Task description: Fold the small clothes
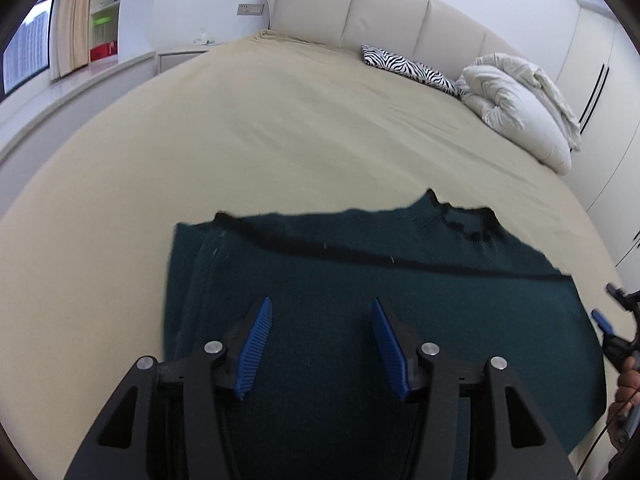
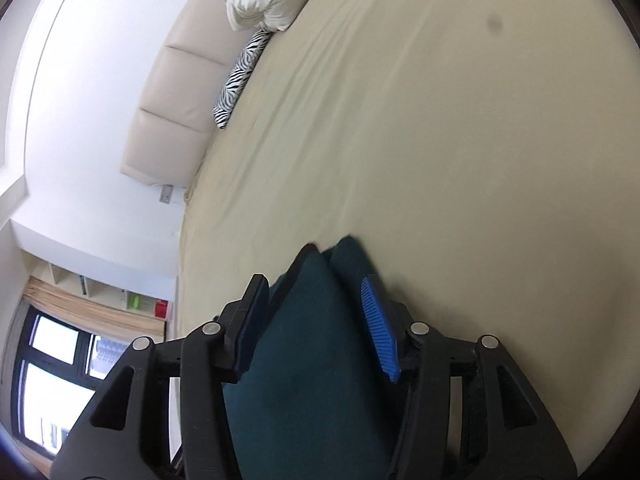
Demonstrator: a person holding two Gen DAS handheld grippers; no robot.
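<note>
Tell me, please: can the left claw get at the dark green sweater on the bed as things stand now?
Probably yes. The left claw hangs open right over the dark green sweater, which lies flat on the bed, and nothing sits between them.

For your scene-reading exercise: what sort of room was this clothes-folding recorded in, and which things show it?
Most likely a bedroom. A wide bed with a padded headboard, a zebra-print pillow and a rolled white duvet fills the view.
</note>
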